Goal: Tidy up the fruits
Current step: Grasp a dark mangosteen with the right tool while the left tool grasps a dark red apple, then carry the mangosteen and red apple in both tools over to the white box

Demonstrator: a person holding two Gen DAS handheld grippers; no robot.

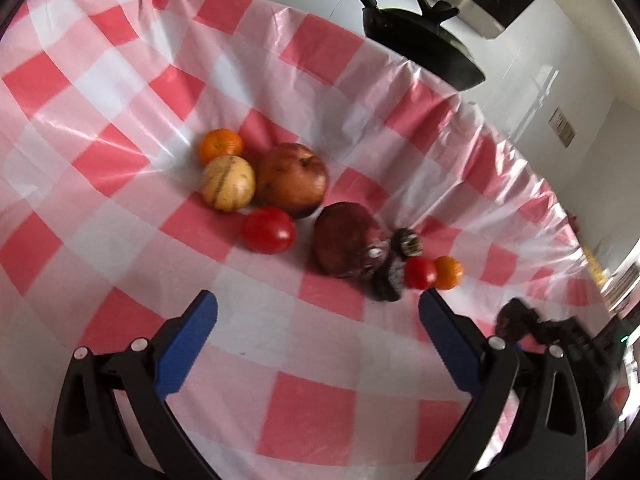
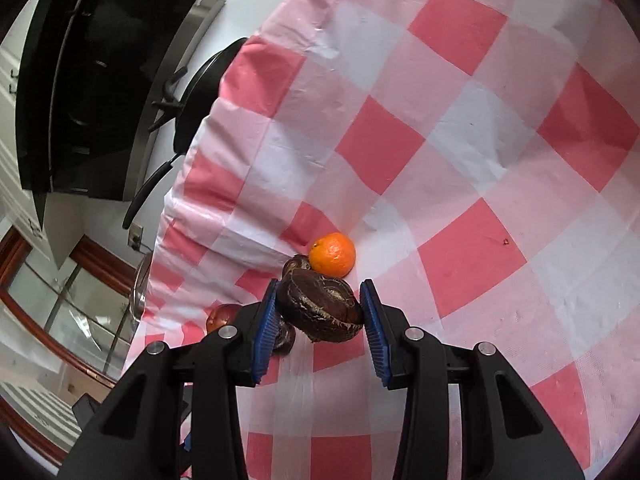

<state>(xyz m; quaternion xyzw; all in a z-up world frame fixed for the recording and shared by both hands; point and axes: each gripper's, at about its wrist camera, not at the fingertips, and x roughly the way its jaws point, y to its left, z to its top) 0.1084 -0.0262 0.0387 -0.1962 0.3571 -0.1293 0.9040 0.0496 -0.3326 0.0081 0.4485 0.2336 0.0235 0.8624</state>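
Your right gripper [image 2: 320, 312] jaws clamp a dark wrinkled fruit [image 2: 320, 308], long axis crosswise, above the worktop [image 2: 480, 160]; an orange [image 2: 333, 254] lies just beyond. Left gripper [image 1: 318, 304] jaws gape wide.

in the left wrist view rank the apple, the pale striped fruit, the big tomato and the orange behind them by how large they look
1. apple
2. pale striped fruit and big tomato, too alike to separate
3. orange, though it lies farthest

A red-and-white checked plastic tablecloth [image 1: 312, 412] is covering the table; a black glass range hood [image 2: 100, 80] is hanging upper left against white wall.
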